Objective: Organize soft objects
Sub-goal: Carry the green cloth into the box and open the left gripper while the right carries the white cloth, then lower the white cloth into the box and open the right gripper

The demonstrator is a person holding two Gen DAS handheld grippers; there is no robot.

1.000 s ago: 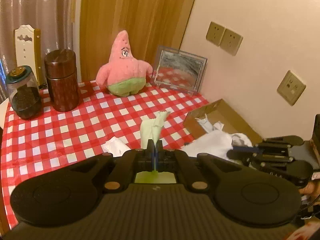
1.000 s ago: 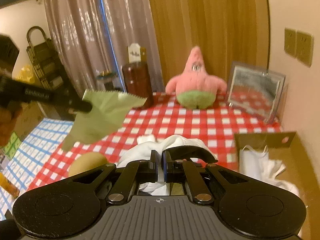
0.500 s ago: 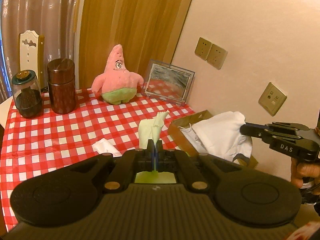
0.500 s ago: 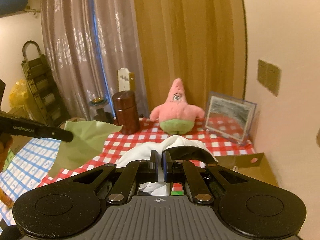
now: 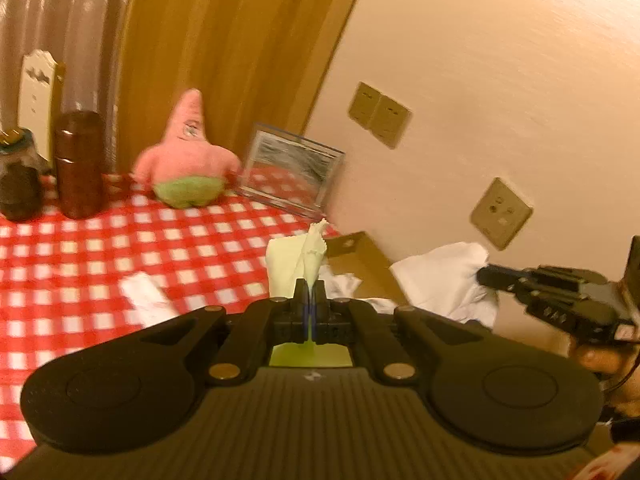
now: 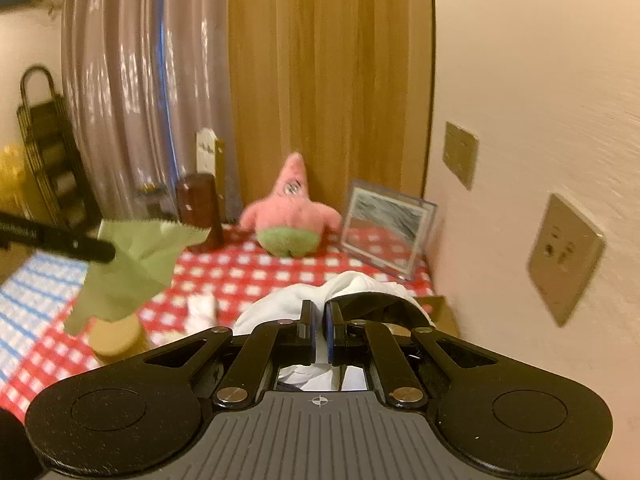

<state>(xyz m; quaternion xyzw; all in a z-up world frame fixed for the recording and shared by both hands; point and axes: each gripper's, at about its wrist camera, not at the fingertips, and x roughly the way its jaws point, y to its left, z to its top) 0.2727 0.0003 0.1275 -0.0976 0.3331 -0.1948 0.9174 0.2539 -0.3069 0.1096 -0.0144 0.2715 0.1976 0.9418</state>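
Observation:
My left gripper (image 5: 308,292) is shut on a light green cloth (image 5: 296,258) and holds it in the air over the red checked table (image 5: 80,248); the cloth also shows in the right wrist view (image 6: 132,256), hanging from the left gripper (image 6: 102,250). My right gripper (image 6: 318,316) is shut on a white garment (image 6: 288,300) and holds it above a cardboard box (image 6: 442,310). The garment (image 5: 444,276) and the right gripper (image 5: 486,276) also show in the left wrist view, above the box (image 5: 360,258). A crumpled white cloth (image 5: 146,294) lies on the table.
A pink starfish plush (image 5: 186,160) sits at the table's back by a mirror frame (image 5: 292,174). A brown canister (image 5: 78,164) and a dark jar (image 5: 18,184) stand at the back left. A round tan object (image 6: 116,334) lies near the table's left edge. The wall is close on the right.
Both grippers have risen with their cloths. The white garment has been lifted off the box and now hangs in the air near the wall.

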